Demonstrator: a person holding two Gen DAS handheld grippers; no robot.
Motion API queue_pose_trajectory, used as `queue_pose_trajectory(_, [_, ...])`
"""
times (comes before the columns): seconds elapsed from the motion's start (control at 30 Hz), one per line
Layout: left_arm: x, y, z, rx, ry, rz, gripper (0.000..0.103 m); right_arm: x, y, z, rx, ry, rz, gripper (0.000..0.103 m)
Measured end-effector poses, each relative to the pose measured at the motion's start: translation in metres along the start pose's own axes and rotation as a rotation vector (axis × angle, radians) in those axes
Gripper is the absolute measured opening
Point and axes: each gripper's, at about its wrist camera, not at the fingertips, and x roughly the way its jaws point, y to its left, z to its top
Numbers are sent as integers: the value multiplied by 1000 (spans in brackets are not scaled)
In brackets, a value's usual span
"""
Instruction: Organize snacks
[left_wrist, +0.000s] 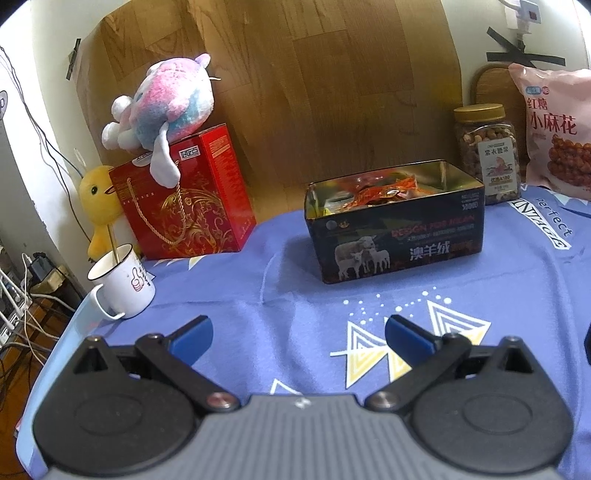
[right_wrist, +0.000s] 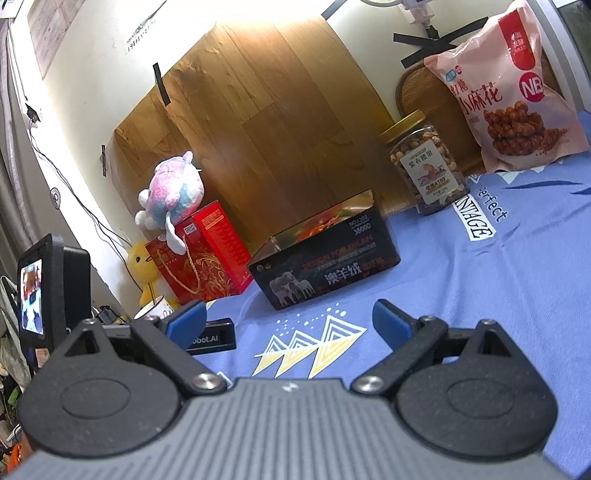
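Note:
A black tin box (left_wrist: 397, 236) with sheep printed on it stands open on the blue cloth, with orange snack packets (left_wrist: 384, 192) inside. It also shows in the right wrist view (right_wrist: 325, 264). A nut jar with a gold lid (left_wrist: 487, 155) (right_wrist: 426, 166) and a pink snack bag (left_wrist: 557, 129) (right_wrist: 506, 96) stand at the back right. My left gripper (left_wrist: 299, 341) is open and empty, low over the cloth in front of the box. My right gripper (right_wrist: 290, 325) is open and empty, also short of the box.
A red gift box (left_wrist: 184, 199) with a plush toy (left_wrist: 166, 99) on top stands at the back left, beside a yellow duck toy (left_wrist: 98, 199) and a white mug (left_wrist: 122, 284). The table's left edge drops to cables. The left gripper's body (right_wrist: 48, 295) shows at the right view's left.

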Motion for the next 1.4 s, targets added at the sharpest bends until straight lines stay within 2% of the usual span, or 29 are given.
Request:
queue_pose_trajectory(0.6, [2, 6, -2, 0, -6, 25, 103, 3, 3, -2, -2, 5, 2, 98])
queue_pose_trajectory(0.9, [-4, 8, 1, 5, -32, 50, 103, 3, 2, -3, 7, -5, 5, 98])
queue_pose_trajectory(1.4, [-21, 7, 3, 0, -36, -9, 103, -8, 5, -4, 3, -21, 14, 98])
